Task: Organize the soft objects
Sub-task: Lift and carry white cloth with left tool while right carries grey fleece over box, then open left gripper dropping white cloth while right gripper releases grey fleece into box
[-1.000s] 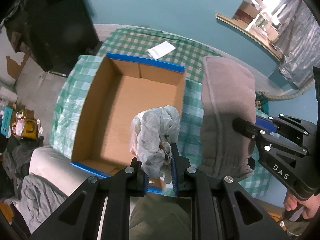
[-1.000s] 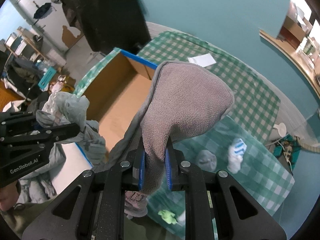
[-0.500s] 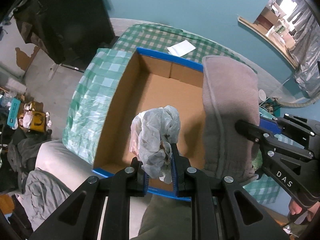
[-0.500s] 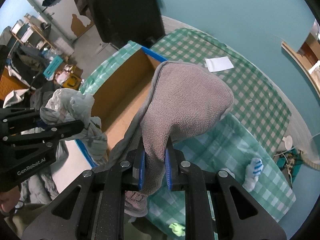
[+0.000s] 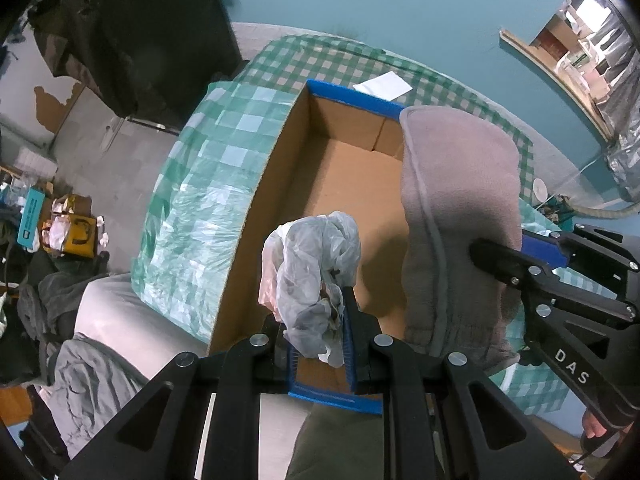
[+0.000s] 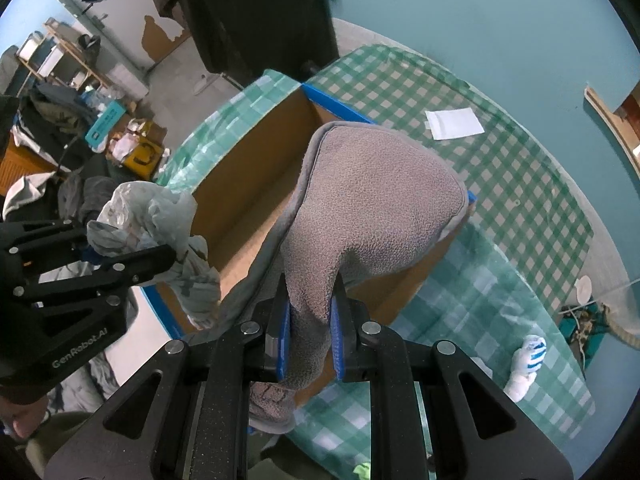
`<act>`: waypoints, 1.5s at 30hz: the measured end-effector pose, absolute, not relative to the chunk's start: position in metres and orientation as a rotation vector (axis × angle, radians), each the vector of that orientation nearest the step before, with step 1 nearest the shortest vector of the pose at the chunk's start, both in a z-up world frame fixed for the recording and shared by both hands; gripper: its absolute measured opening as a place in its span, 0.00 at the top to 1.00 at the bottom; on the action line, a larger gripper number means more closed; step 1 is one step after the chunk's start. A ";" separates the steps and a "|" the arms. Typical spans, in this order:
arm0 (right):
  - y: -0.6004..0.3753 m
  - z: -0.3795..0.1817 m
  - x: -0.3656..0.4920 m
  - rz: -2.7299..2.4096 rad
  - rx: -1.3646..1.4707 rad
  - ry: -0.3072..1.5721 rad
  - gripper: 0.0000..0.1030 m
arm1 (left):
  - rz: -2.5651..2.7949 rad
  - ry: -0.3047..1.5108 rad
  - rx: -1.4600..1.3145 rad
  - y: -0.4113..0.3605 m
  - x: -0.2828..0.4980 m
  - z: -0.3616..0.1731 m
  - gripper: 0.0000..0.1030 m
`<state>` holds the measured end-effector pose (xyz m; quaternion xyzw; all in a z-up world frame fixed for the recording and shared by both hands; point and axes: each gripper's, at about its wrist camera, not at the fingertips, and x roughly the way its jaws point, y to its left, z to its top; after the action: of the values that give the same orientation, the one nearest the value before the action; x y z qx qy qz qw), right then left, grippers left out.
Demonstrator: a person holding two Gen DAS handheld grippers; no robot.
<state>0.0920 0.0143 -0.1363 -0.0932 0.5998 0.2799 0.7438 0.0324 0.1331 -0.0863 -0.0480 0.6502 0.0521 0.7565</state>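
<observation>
Left wrist view: crumpled pale plastic bag [image 5: 310,276] pinched between the closed blue pads of the left gripper [image 5: 320,344], hanging over the near end of the open cardboard box [image 5: 352,184]. Right wrist view: grey fleece cloth [image 6: 360,208] clamped in the right gripper [image 6: 310,340], draped above the box's right wall. Box sits on green checked tablecloth [image 6: 500,168]; white paper [image 6: 454,123] beyond it, blue-striped white sock [image 6: 526,364] at right.

Crumpled grey plastic bag [image 5: 310,264] and grey fleece garment [image 6: 360,208], both above open cardboard box [image 5: 344,184]
</observation>
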 end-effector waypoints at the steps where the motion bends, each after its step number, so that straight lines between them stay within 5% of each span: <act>1: 0.014 -0.138 0.093 0.612 -0.202 1.318 0.84 | 0.116 1.424 -0.105 0.135 0.033 -0.089 0.83; 5: 0.018 -0.143 0.095 0.592 -0.191 1.341 0.79 | 0.134 1.445 -0.106 0.141 0.036 -0.099 0.81; 9: 0.019 -0.144 0.094 0.563 -0.198 1.338 0.69 | 0.161 1.443 -0.099 0.147 0.035 -0.101 0.59; 13: 0.015 -0.139 0.094 0.530 -0.193 1.321 0.45 | 0.171 1.426 -0.085 0.149 0.034 -0.098 0.45; 25: -0.008 -0.127 0.086 0.469 -0.147 1.321 0.41 | 0.148 1.400 -0.074 0.137 0.030 -0.085 0.35; 45: -0.090 -0.122 0.053 0.343 -0.038 1.335 0.40 | 0.041 1.396 -0.003 0.078 0.017 -0.078 0.35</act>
<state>0.0530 -0.0904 -0.1219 -0.0174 0.6158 0.1582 0.7716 0.0174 0.0777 -0.0776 -0.0012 0.6425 0.0189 0.7660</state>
